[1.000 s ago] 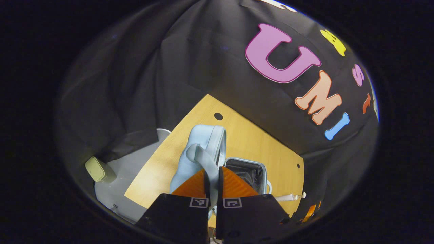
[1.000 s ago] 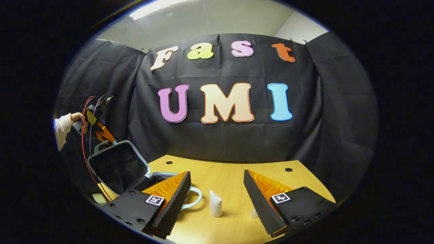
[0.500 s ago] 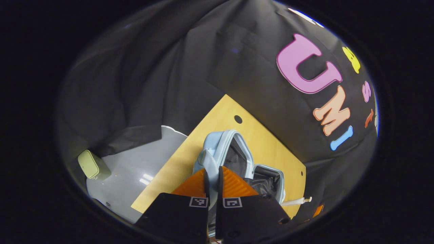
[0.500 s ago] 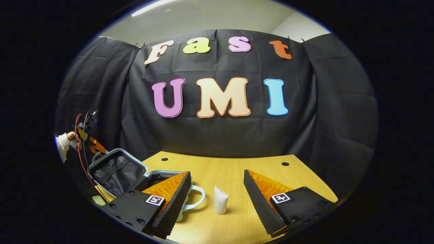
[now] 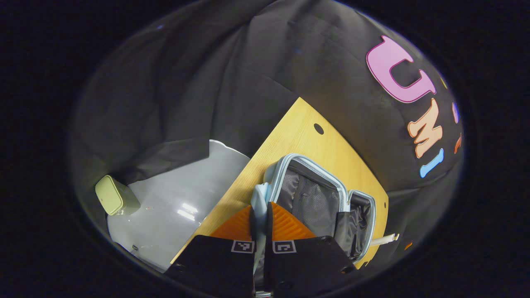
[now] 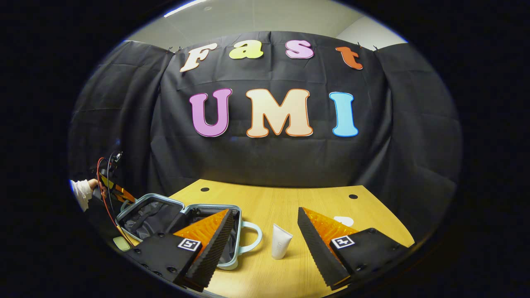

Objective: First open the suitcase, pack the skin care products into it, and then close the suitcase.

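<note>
While the suitcase (image 6: 182, 225) lies open near the table's (image 6: 290, 265) left edge in the right gripper view, a hand (image 6: 89, 188) in a pale sleeve (image 6: 78, 191) reaches in from the far left, gripping the left gripper (image 6: 118, 194) just beside the raised lid's outer rim, with red and black cables (image 6: 105, 182) looping off its body. In the left gripper view, that left gripper (image 5: 260, 215) points down at a slant over the table's (image 5: 298, 136) edge, its two fingers drawn almost together and pinching the lid's pale blue handle (image 5: 258, 203) between them. The lid's (image 5: 306, 186) dark lining and mesh pocket face up, tilted back past upright, with the second half of the case (image 5: 360, 223) hinged beside it. A grey floor (image 5: 174, 211) and a small pale green box (image 5: 112, 200) sit to the left, below the table.

Moving rightward in the right gripper view, the right gripper (image 6: 265, 225) hovers low over the wooden tabletop, roughly level, its fingers spread wide with nothing between them. Its left finger (image 6: 211, 236) overlaps the suitcase's near half, whose pale blue side handle (image 6: 250, 238) loops out toward a white skin care tube (image 6: 280, 246) standing upright on its cap in the gap between the fingers, apart from both. Farther right, a small white object (image 6: 343, 220) rests on the table behind the right finger (image 6: 327, 236); I cannot tell what it is.
</note>
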The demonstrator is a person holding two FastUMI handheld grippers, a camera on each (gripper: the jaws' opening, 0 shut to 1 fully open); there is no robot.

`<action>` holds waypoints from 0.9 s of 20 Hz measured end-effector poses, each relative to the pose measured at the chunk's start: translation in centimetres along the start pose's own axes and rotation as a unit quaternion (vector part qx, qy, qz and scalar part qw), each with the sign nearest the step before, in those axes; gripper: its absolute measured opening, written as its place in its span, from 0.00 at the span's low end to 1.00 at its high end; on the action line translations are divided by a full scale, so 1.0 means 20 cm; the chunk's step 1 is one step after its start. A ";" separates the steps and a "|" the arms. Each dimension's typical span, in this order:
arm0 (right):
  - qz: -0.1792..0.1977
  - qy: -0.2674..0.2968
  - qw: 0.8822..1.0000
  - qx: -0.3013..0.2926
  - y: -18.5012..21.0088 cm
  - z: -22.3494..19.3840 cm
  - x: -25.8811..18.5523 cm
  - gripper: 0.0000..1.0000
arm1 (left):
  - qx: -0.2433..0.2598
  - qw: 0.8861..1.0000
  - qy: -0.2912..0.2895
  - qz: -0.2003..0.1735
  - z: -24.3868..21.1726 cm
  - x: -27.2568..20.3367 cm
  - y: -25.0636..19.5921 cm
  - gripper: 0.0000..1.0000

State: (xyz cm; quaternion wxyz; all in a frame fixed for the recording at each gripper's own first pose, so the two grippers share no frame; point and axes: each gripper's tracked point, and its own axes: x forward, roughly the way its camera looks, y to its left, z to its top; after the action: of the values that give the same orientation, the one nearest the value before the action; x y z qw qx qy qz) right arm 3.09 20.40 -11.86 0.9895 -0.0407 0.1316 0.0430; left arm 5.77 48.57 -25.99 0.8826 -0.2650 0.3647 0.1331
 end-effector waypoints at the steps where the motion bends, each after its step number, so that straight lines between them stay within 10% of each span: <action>1: -0.002 0.002 1.000 -0.001 0.00 0.00 -0.01 0.98 | 0.002 1.000 0.000 -0.002 0.00 0.02 0.01 0.03; 6: -0.014 0.003 1.000 -0.005 -0.02 -0.02 -0.06 0.98 | 0.026 1.000 -0.014 0.003 0.03 -0.02 0.09 0.31; 8: -0.016 0.003 1.000 -0.004 -0.04 -0.03 -0.08 0.98 | 0.033 0.999 -0.037 0.006 0.07 -0.07 0.08 0.79; 11: -0.019 -0.001 1.000 -0.001 -0.09 -0.03 -0.09 0.96 | 0.070 0.993 -0.083 0.048 0.14 -0.17 0.06 0.97; 14: -0.019 0.000 1.000 -0.003 -0.18 -0.04 -0.10 0.99 | 0.122 0.981 -0.129 0.076 0.16 -0.32 -0.11 0.97; 18: -0.008 0.005 1.000 0.003 -0.34 -0.08 -0.09 0.99 | 0.177 0.967 -0.180 0.019 -0.01 -0.47 -0.68 0.97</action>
State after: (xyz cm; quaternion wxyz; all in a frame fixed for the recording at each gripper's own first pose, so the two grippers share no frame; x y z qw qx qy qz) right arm 1.54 13.28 -12.50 0.9893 -0.0387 0.1363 0.0347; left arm 4.96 36.77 -14.36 0.9640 -0.0694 0.2220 0.1287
